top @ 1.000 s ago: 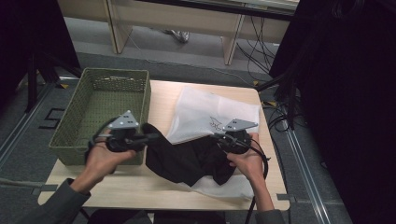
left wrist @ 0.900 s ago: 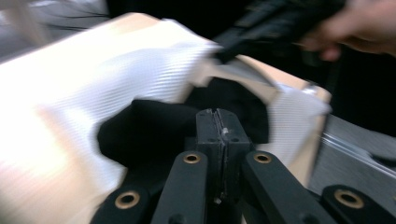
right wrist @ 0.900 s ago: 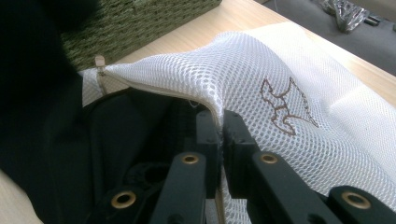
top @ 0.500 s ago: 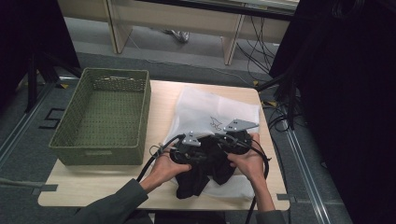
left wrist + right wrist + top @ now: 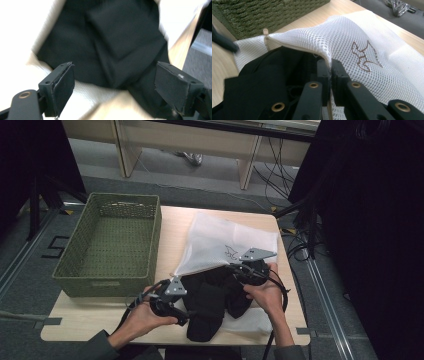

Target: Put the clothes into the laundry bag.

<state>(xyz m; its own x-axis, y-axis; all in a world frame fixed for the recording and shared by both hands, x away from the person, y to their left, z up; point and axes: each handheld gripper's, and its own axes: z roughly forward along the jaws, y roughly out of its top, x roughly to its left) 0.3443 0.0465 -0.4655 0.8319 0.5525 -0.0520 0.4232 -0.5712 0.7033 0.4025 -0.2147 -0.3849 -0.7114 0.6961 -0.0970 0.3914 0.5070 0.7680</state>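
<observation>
A white mesh bag (image 5: 225,242) lies on the table with its mouth toward the person. My right gripper (image 5: 235,268) is shut on the upper rim of that mouth (image 5: 328,63) and holds it lifted. A black garment (image 5: 212,300) lies half inside the mouth and spills toward the front edge. My left gripper (image 5: 184,314) sits low at the garment's left side. Its jaws have just been opening and now stand wide apart (image 5: 115,67), with the black garment (image 5: 120,37) lying beyond them and no pad pressing on it.
A green woven basket (image 5: 107,245) stands at the table's left, and its wall (image 5: 262,12) is close behind the bag. Bare wood (image 5: 90,325) runs along the front left. Cables hang off the right edge (image 5: 295,250).
My left gripper carried the garment right to the bag's mouth, then opened, let it go and dropped back toward the front edge. The right gripper has kept still on the rim.
</observation>
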